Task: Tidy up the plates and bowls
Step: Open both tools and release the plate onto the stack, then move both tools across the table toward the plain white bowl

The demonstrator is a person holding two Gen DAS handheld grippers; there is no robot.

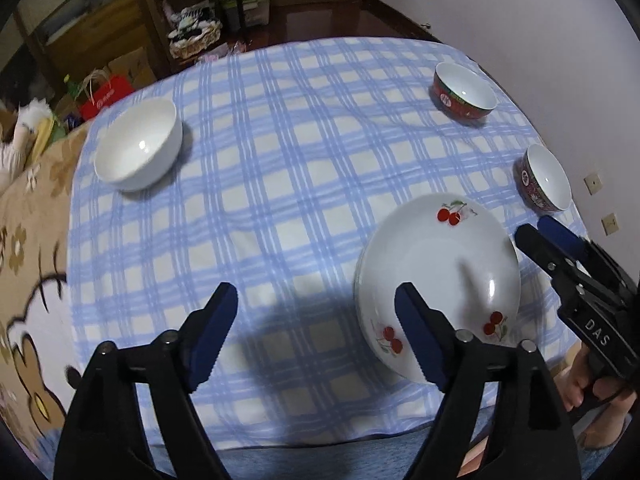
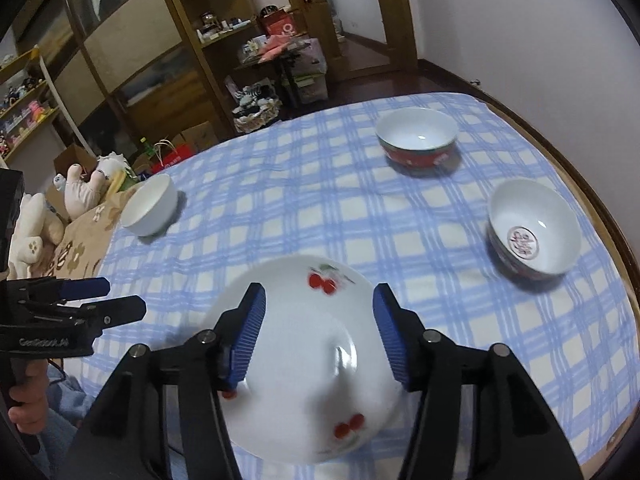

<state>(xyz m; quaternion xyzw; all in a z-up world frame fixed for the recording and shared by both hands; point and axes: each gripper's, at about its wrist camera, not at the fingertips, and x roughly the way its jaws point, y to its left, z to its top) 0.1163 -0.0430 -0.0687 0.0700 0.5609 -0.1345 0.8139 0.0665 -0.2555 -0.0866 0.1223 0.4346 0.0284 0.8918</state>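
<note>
On the right tool [image 1: 538,234], white letters read "DAS".

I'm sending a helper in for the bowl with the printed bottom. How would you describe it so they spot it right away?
Start at the blue checked tablecloth and go to its wall-side edge. Past the cherry plate stand two patterned bowls; take the nearer bowl. Unlike the red bowl and the plain white bowl, it has a round pink emblem inside.

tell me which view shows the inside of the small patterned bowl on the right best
The right wrist view: the small patterned bowl faces the camera, showing a round red emblem on its white floor. The left wrist view shows it at the edge, emblem hidden.
</note>
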